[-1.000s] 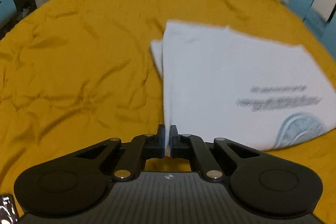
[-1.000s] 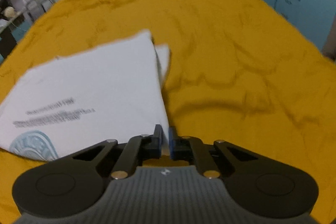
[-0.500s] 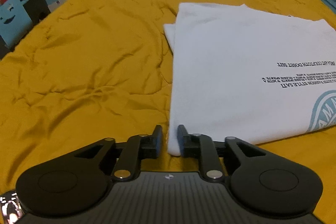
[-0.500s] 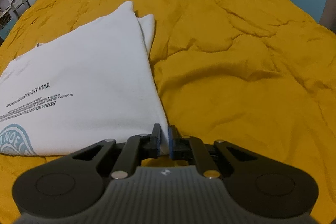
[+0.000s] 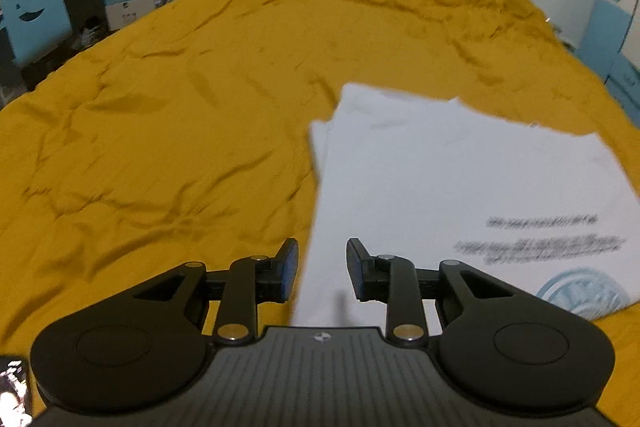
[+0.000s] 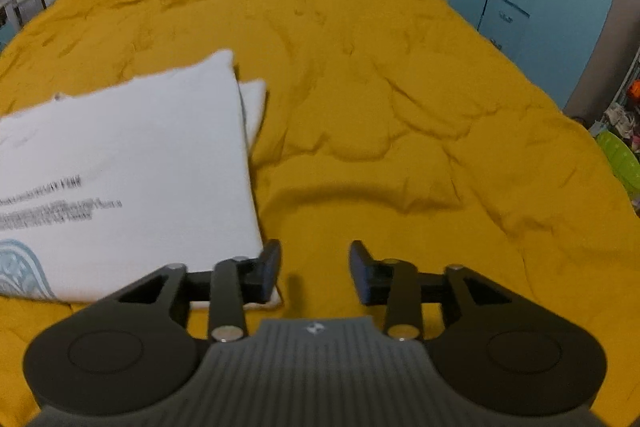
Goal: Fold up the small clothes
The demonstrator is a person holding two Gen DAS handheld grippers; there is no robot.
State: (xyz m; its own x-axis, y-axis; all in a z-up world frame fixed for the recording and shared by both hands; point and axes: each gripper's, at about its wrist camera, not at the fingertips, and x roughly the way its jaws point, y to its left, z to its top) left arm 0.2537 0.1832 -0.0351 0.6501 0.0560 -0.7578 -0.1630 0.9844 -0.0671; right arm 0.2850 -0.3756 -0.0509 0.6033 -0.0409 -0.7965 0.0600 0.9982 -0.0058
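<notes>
A: Where is the shirt (image 5: 460, 187)?

B: Folded flat on the bed (image 5: 180, 107), printed side up, a sleeve edge poking out at its far corners.

A: And the left tongs (image 5: 322, 269)?

B: At the shirt's near left corner. The jaws are opening; the shirt's left edge runs up between them, and neither pad presses it.

A: The right tongs (image 6: 314, 273)?

B: At the shirt's (image 6: 132, 167) near right corner. Jaws opening too. The corner lies under the left finger (image 6: 268, 271); the gap itself shows only bed (image 6: 380, 107). Nothing is gripped.
</notes>
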